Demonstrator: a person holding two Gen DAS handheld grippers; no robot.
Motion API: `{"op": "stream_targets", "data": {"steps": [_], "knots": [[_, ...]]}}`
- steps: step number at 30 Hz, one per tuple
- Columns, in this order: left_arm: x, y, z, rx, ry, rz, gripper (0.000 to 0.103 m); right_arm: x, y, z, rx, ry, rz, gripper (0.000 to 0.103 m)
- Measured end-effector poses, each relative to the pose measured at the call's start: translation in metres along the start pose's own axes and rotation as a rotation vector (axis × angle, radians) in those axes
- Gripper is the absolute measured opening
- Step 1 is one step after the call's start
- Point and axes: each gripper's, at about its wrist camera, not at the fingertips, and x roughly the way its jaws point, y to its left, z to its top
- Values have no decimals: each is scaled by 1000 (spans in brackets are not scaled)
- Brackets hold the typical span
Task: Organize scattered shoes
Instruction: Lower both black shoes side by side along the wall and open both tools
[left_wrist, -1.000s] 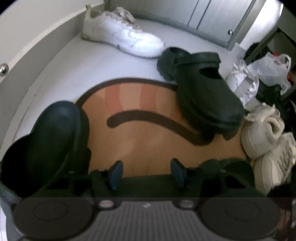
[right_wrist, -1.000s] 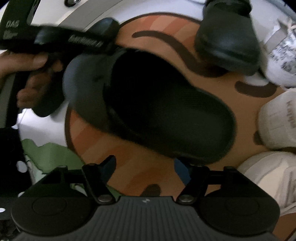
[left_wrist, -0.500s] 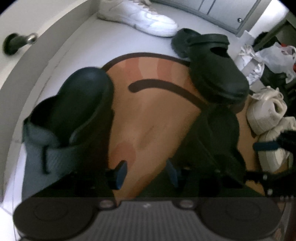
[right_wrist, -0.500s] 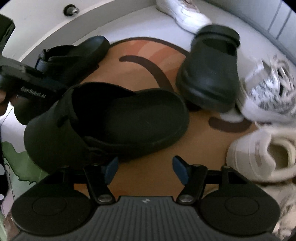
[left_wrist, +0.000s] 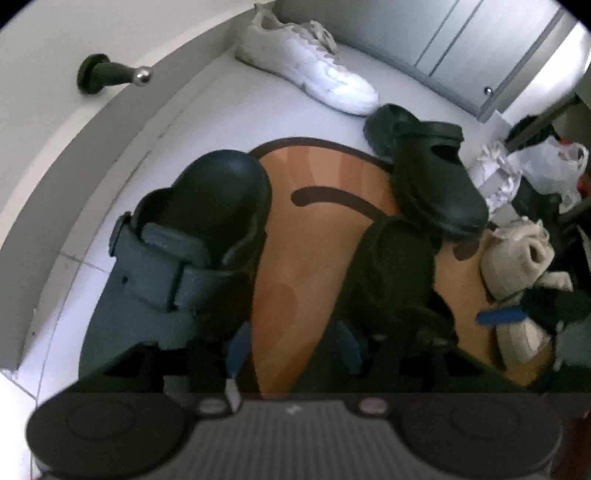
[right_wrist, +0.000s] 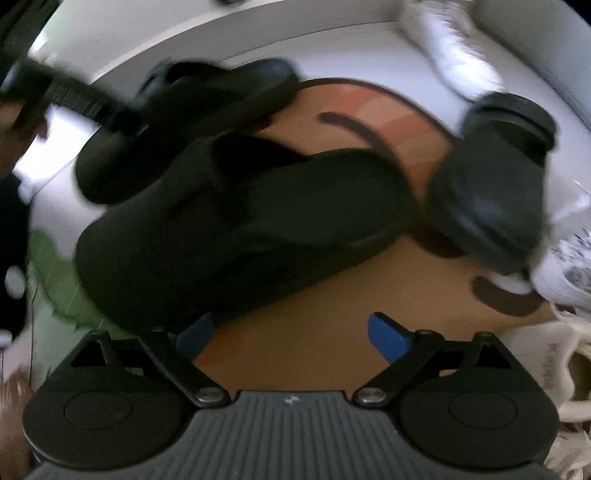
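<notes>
Black rubber clogs (right_wrist: 236, 221) were lined up left of centre on the orange mat (right_wrist: 314, 332); right gripper (right_wrist: 291, 332) had just been spread, left gripper (left_wrist: 291, 350) parted, both empty. White sneakers (left_wrist: 306, 62) remained scattered.

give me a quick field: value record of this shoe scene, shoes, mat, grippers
left gripper: fingers apart, nothing between them
right gripper: fingers just opened wide, nothing between them
dark clog with strap: at the mat's left edge, by the wall
black clog: on the mat, just ahead of the right gripper
third dark clog: at the mat's far edge
white sneaker: on the floor by the wall
mat: orange with brown lines
</notes>
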Motion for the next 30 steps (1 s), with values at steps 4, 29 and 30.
{"op": "stream_targets", "data": {"steps": [4,29,30], "knots": [[-13,-9,-4,-47,-35,14,76,11,13,5,-76,-7,-19,95],[-9,6,-17,-135,-104,101,84,36,21,47,-389,-128,26,103],[-11,6,-17,-138,-117,104,84,37,21,49,-413,-132,30,103]]}}
